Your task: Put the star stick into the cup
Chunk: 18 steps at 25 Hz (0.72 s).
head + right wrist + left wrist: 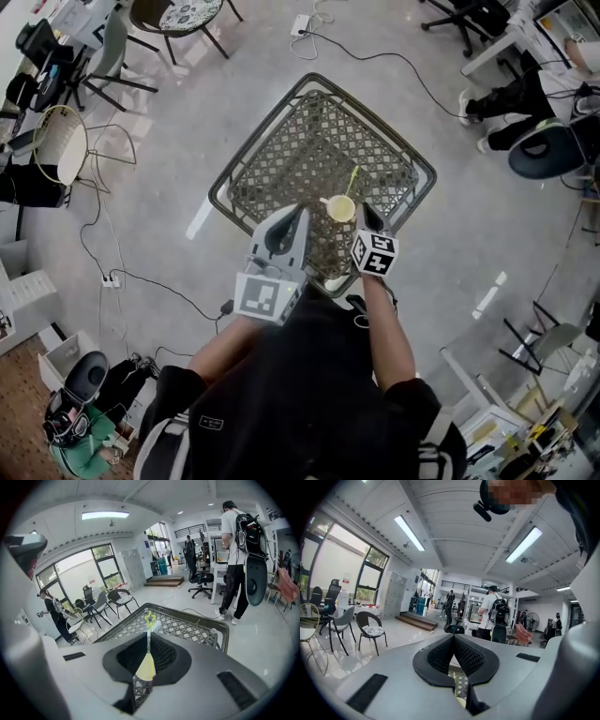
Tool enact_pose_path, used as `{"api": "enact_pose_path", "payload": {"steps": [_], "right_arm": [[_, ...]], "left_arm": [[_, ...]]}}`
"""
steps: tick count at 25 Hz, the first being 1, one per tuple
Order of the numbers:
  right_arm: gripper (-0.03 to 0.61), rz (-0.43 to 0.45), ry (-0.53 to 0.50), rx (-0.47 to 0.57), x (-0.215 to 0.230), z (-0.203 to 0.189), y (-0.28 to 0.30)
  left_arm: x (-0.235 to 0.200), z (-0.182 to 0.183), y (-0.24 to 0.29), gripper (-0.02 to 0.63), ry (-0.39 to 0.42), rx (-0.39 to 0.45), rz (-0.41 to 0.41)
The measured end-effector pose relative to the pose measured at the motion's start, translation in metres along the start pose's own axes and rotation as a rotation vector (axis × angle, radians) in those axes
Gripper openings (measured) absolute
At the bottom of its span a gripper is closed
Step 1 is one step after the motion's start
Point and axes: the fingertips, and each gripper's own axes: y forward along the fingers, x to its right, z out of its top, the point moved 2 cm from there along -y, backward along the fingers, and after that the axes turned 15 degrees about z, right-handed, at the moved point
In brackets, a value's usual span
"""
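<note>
As the left tongs [453, 637] sit pressed together with nothing in them, only weave and a sliver of yellow show through the gap under their tips. Same story at the right tongs [148, 638]: closed down to a slit, and through that slit, centre frame, sits the yellow cup [146, 665]. Straight above the tips rises the star stick [149, 620], star on top.

Head view now: the cup stands on the woven worktop [281, 155] just right of centre. The stick leans out of it toward the upper right, and the right tongs are just beside the rim. I'd call the stick in the cup and the job as good as done, with only the backing off left.

Hard to make out is whether the right tips nip the stick's shaft or merely line up with it. The stick's foot is hidden inside the cup. The yellow sliver under the left tips is too small to name.
</note>
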Motion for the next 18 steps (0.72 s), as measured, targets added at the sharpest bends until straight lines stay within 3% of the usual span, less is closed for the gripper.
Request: {"api": "enact_pose_path", "payload": {"steps": [5, 10, 18], "right_arm": [[0.017, 0.022, -0.009, 0.101, -0.020, 0.012, -0.062], [0.012, 0.068, -0.031, 0.173, -0.059, 0.024, -0.120], [0.011, 0.100, -0.061, 0.300, -0.118, 0.048, -0.184]], "left_arm": [[0.026, 0.001, -0.041, 0.015, 0.041, 0.033, -0.002], [0.042, 0.006, -0.086, 0.015, 0.032, 0.051, 0.003], [0.034, 0.025, -0.117, 0.015, 0.027, 0.102, -0.008]]}}
